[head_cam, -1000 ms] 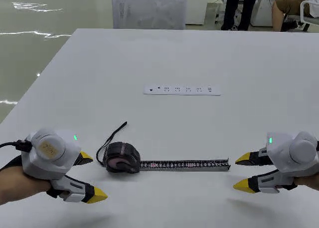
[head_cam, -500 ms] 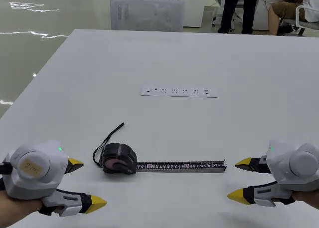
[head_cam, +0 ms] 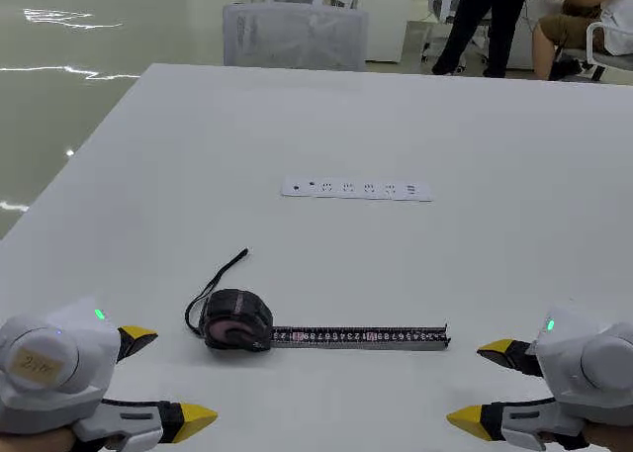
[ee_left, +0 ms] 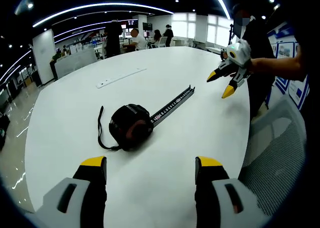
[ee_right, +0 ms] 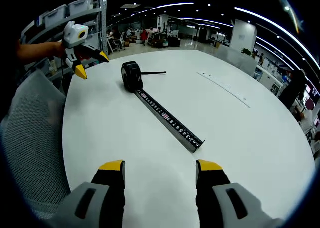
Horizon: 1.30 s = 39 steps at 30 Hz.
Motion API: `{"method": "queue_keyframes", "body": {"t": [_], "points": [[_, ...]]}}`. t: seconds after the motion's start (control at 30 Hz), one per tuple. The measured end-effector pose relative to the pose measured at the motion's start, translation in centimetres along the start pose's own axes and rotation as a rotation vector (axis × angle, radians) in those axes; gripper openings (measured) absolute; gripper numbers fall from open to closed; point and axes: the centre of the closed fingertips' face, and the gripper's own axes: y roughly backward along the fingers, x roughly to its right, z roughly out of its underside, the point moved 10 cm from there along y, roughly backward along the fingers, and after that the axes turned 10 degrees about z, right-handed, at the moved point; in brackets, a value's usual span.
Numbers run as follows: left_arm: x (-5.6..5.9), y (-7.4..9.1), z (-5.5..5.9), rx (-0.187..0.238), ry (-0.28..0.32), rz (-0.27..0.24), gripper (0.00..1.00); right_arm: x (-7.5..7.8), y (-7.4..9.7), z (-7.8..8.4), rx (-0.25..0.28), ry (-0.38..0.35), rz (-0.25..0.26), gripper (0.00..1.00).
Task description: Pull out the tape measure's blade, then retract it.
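Nearest, the left tool (head_cam: 168, 373) and right tool (head_cam: 480, 384) hover with jaws spread, empty. Between them on the white worktop (head_cam: 346, 116) lies the black tape measure (head_cam: 237, 319), its blade (head_cam: 361, 335) drawn out flat toward the right tool. Farther off: a power strip (head_cam: 358, 189), a grey chair (head_cam: 294, 37), glossy floor (head_cam: 69, 46).

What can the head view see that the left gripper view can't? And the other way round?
The head view's extras: the left gripper's white body with its green light, and a grey mesh chair at the table's far end.

The left gripper view's extras: the ceiling light strips and the person's body behind the right gripper.

Both share the white table, the tape measure with its blade pulled out flat, the power strip, and open jaws holding nothing.
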Motion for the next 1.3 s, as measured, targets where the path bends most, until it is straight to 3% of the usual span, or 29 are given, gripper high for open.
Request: {"method": "queue_keyframes", "body": {"t": [0.27,0.57,0.83,1.3], "points": [[1.0,0.5,-0.2,0.007,0.003,-0.032,0.72,-0.9,1.0,-0.4,0.026,-0.052,0.049,0.67],[2.2,0.5,-0.5,0.053,0.044,-0.046,0.79,-1.7,1.7,-1.2,0.053,-0.13,0.117,0.74],[2.4,0.9,-0.4,0.104,0.109,-0.105,0.84,-2.7,1.9,-1.5,0.073,-0.173,0.17,0.8],[3.4,0.8,-0.9,0.145,0.159,-0.179,0.93,-4.1,2.4,-2.3,0.091,-0.214,0.206,0.85]]}}
